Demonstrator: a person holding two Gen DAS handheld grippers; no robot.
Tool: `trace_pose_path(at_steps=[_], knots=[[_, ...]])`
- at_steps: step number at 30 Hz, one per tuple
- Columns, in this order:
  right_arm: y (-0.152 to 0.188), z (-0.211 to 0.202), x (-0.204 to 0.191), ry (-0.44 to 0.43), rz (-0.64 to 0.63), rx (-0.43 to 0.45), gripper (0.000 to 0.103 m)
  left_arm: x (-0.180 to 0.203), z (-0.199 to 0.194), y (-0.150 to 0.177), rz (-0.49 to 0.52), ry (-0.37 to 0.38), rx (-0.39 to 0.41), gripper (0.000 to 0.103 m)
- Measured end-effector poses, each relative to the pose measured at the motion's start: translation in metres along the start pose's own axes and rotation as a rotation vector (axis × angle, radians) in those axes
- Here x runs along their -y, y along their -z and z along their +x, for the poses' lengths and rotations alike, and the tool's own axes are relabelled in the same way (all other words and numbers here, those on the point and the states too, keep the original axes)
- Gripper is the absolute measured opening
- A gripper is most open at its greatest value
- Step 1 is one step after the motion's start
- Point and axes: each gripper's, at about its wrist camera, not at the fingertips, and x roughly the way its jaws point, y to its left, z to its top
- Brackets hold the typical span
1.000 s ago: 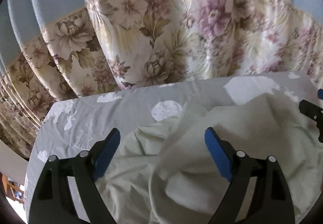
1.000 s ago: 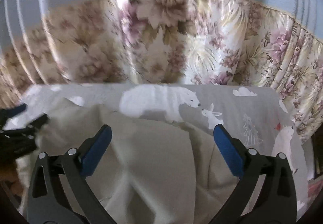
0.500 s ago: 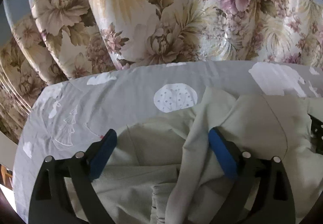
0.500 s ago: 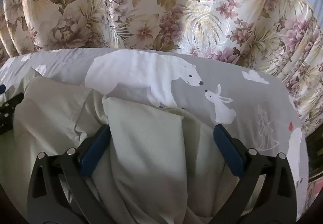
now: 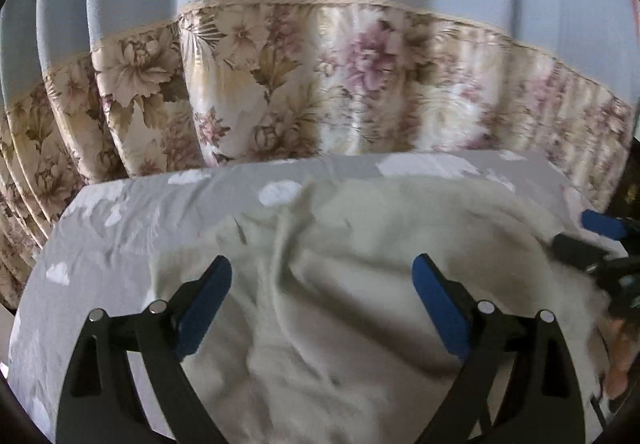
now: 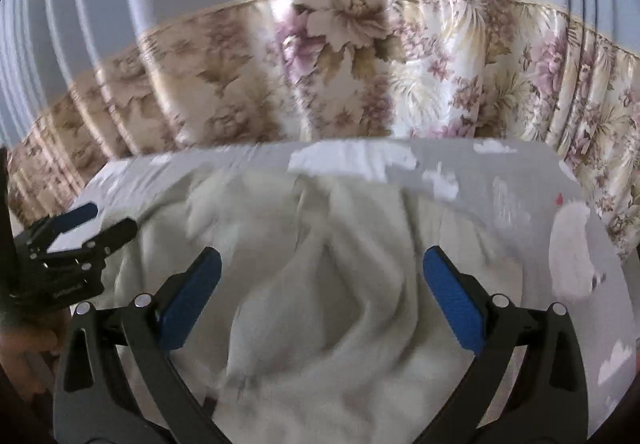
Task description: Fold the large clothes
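A large pale green garment (image 5: 360, 252) lies crumpled in soft folds on a grey sheet (image 5: 120, 228) printed with white animals. My left gripper (image 5: 322, 292) hovers over the garment's left half, open, with cloth below its blue pads (image 5: 204, 300) but nothing pinched. My right gripper (image 6: 322, 288) hangs over the garment (image 6: 320, 244) on its right half, also open and holding nothing. Each gripper shows in the other's view: the right gripper (image 5: 600, 244) at the right edge, the left gripper (image 6: 76, 240) at the left edge. Both views are blurred.
A floral curtain (image 5: 320, 84) with a plain blue upper part hangs close behind the far edge of the sheet-covered surface (image 6: 500, 172). A person's hand (image 6: 28, 344) shows at the lower left of the right wrist view. Bare sheet lies on either side of the garment.
Both grippers have drawn back from the surface's far edge, and the curtain's blue upper part is in view again. The garment lies more bunched. Both pairs of jaws have stayed open.
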Motion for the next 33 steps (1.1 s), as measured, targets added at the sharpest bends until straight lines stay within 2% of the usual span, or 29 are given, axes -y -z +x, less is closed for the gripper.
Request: trace_pose_path(at_steps=[4, 9, 12, 14, 19, 23, 25, 29, 31, 33], knots=[[0.027, 0.001, -0.010, 0.024, -0.042, -0.040, 0.100, 0.019, 0.002, 0.022, 0.037, -0.013, -0.042, 0.092], [0.040, 0.041, -0.009, 0.089, -0.076, -0.178, 0.100, 0.019, 0.049, 0.037, -0.001, -0.059, -0.173, 0.092], [0.048, 0.053, -0.009, 0.086, -0.100, -0.196, 0.100, 0.014, 0.046, 0.037, -0.028, -0.075, -0.167, 0.092], [0.048, 0.044, -0.004, 0.064, -0.071, -0.173, 0.100, 0.009, 0.028, 0.036, -0.028, -0.061, -0.125, 0.092], [0.052, -0.031, 0.001, -0.006, -0.077, -0.060, 0.100, -0.011, -0.041, 0.044, 0.021, -0.048, -0.044, 0.092], [0.077, -0.098, 0.013, -0.024, -0.103, 0.005, 0.100, -0.047, -0.108, 0.076, 0.026, -0.072, 0.016, 0.092], [0.099, -0.132, 0.022, -0.011, -0.093, 0.028, 0.100, -0.060, -0.135, 0.100, 0.038, -0.135, 0.055, 0.092], [0.144, -0.168, 0.032, 0.055, -0.078, 0.030, 0.100, -0.084, -0.174, 0.157, 0.000, -0.192, 0.007, 0.092], [0.170, -0.177, 0.026, 0.119, -0.132, -0.002, 0.100, -0.091, -0.190, 0.181, -0.038, -0.194, -0.021, 0.092], [0.187, -0.185, 0.022, 0.134, -0.153, -0.025, 0.100, -0.093, -0.206, 0.202, -0.048, -0.199, -0.053, 0.092]])
